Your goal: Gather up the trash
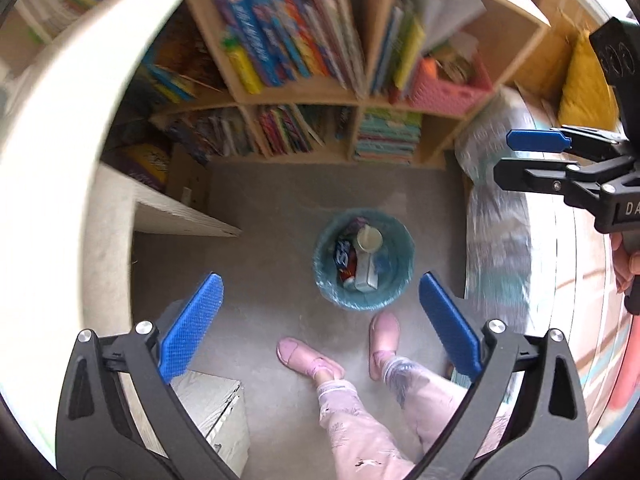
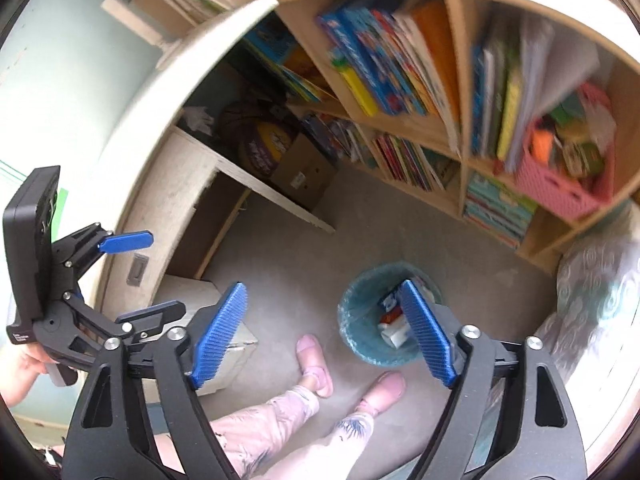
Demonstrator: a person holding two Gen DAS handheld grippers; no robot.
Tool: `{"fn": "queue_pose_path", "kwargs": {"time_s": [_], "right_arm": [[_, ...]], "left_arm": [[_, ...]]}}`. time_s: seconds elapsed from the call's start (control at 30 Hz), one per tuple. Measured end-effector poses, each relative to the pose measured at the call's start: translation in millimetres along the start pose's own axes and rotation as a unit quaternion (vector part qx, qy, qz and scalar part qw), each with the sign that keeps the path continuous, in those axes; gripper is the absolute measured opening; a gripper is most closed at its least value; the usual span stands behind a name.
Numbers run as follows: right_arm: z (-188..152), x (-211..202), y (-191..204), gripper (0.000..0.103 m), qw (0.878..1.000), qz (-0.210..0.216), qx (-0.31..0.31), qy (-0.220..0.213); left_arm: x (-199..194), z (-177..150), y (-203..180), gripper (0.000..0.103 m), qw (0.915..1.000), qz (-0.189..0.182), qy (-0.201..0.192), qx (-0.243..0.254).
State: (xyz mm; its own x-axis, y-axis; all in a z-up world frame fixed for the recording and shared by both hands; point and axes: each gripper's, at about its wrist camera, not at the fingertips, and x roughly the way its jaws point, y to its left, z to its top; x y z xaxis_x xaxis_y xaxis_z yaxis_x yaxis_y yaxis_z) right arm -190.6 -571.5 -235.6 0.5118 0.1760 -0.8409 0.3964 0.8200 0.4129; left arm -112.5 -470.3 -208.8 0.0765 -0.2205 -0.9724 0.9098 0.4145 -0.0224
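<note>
A teal bin (image 1: 394, 300) with a blue liner stands on the grey floor, and it shows again in the right wrist view (image 2: 356, 340). Inside lie a pale cup (image 1: 369, 239), a white carton (image 1: 365, 276) and a red-and-blue wrapper (image 1: 345, 258). My left gripper (image 1: 320, 280) hangs high over the bin, open, with nothing between its blue pads. My right gripper (image 2: 322, 286) is also open and empty above the bin; its right pad (image 2: 426, 332) covers part of the trash. Each gripper appears from the side in the other's view: right gripper (image 1: 505, 157), left gripper (image 2: 166, 272).
A wooden bookshelf (image 1: 304, 100) full of books, with a pink basket (image 1: 448, 92), lines the far wall. A white round tabletop rim (image 1: 60, 152) curves along the left. The person's feet in pink slippers (image 1: 384, 336) stand just before the bin. A pale wooden box (image 1: 216, 412) is at lower left.
</note>
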Motion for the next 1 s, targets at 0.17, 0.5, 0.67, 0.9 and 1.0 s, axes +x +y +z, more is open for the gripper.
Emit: {"fn": "queue_pose_path", "kwargs": {"time_s": [0.17, 0.5, 0.67, 0.9, 1.0], "right_arm": [[29, -3, 52, 0.089, 0.998, -0.003, -0.062, -0.005], [67, -3, 168, 0.091, 0.976, -0.011, -0.214, -0.023], [74, 6, 216, 0.091, 0.961, -0.011, -0.273, -0.033], [75, 27, 284, 0.091, 0.944, 0.017, -0.329, -0.012], [72, 31, 317, 0.091, 0.936, 0.036, -0.35, -0.008]], "left_arm": [[-31, -11, 27, 0.096, 0.9986, 0.02, -0.027, -0.041], [-95, -48, 96, 0.096, 0.9836, 0.067, -0.082, -0.146], [-123, -73, 129, 0.096, 0.9694, 0.089, -0.106, -0.203], [-149, -122, 175, 0.096, 0.9431, 0.116, -0.127, -0.285], [-159, -146, 189, 0.096, 0.9307, 0.141, -0.132, -0.31]]}}
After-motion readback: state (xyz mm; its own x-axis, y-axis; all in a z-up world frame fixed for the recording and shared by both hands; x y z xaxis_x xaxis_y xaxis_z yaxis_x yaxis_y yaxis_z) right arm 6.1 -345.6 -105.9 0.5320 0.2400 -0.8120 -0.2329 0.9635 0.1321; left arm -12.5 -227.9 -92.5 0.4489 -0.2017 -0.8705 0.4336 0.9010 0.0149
